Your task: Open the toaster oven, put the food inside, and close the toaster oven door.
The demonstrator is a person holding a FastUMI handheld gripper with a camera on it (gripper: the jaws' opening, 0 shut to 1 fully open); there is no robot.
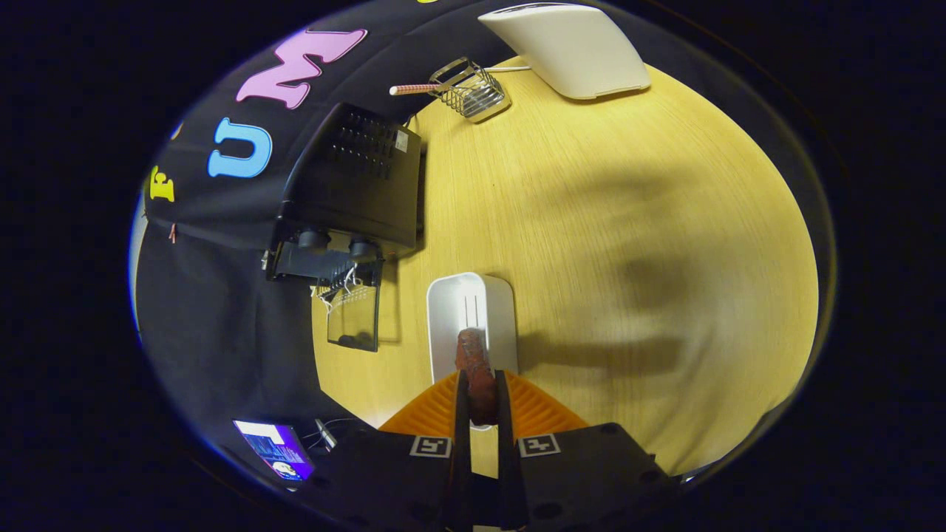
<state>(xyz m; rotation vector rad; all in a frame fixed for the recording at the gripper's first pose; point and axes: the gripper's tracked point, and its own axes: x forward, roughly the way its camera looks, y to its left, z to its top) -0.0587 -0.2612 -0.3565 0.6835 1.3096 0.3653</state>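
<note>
Jaws clamp the reddish-brown food piece (477, 373), lower end hidden between them, over the white tray (473, 303); toaster oven (355, 185) door open, interior unclear.

no readable text; square coded markers on gripper (482, 403) body.

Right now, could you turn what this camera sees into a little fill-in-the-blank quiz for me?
1. The gripper has its two fingers shut on a reddish-brown piece of ____.
2. The black toaster oven has its glass door swung ____.
3. Under the held food lies a white ____ on the wooden table.
4. The wire basket stands ____ the toaster oven, near a white appliance.

Missing words: food; open; tray; beyond
</note>
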